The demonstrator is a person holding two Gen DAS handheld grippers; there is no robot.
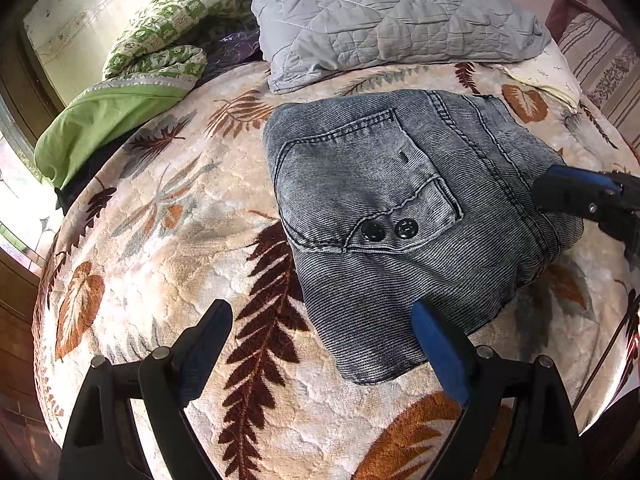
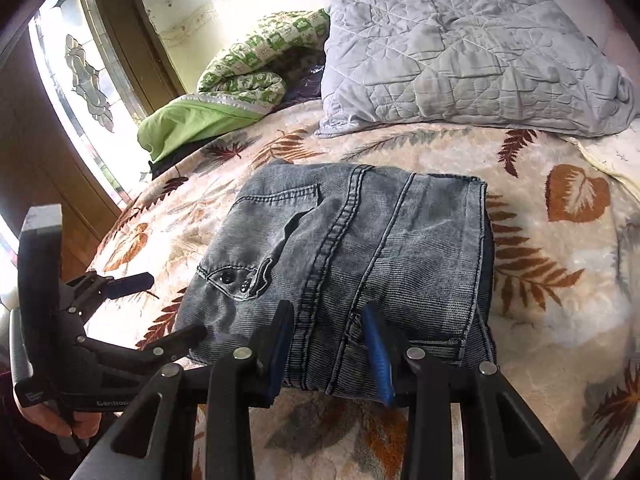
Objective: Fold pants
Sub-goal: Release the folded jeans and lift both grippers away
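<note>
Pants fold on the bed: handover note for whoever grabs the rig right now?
Left gripper: jaws wide open, nothing between them, over the blanket at the near left edge of the pants.
Right gripper: jaws part open at the near edge of the pants; whether they pinch the denim cannot be told.
Pants: folded into a compact bundle on the blanket, back pocket up, in front of the grey pillow.
Done: the fold looks essentially complete.
Left: probably tidy the edges, confirm the right gripper is free, pull both away.
</note>
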